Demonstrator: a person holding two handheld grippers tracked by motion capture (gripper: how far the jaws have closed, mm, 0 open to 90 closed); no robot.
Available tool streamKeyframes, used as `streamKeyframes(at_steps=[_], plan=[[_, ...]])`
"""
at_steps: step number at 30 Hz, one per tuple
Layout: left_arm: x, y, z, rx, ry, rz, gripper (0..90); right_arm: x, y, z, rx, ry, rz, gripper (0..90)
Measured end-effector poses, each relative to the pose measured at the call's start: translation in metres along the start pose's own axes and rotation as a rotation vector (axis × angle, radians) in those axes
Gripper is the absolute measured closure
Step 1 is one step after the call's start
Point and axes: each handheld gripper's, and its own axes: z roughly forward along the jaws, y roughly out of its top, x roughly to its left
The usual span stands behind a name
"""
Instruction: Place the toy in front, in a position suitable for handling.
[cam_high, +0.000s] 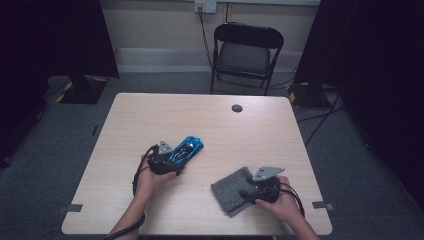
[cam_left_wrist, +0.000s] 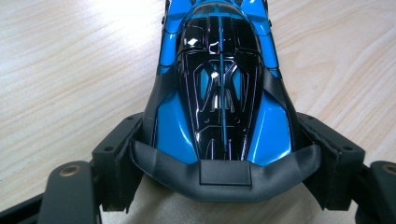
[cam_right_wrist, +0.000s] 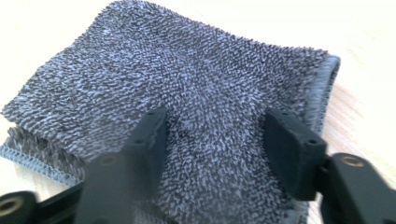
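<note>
Blue toy car (cam_left_wrist: 219, 93) sits clamped in the left gripper (cam_left_wrist: 224, 154); right gripper (cam_right_wrist: 219, 140) straddles, half-open, the grey towel (cam_right_wrist: 187, 84).

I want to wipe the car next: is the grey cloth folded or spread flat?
Folded. The grey cloth shows a second layer with a stitched hem under its top layer at one edge.

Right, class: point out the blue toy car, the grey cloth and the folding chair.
blue toy car (cam_left_wrist: 219, 93): left gripper view, black glossy roof.
grey cloth (cam_right_wrist: 187, 79): right gripper view, fuzzy top surface.
folding chair (cam_high: 245, 57): high view, seat.
</note>
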Motion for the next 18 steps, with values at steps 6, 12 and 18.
streamKeyframes(at_steps=[6,12,18], plan=[[-0.0001,0.0000,0.0001,-0.002,0.003,0.000,24.0,0.0010,0.0000,-0.0008,-0.005,-0.017,0.023,58.9],[0.0000,0.0000,0.0001,-0.001,-0.001,-0.001,24.0,0.0047,0.0037,-0.0009,0.015,-0.053,0.034,73.4],[0.0000,0.0000,0.0001,-0.001,-0.001,0.000,24.0,0.0077,0.0037,-0.0003,0.007,-0.076,0.057,76.5]])
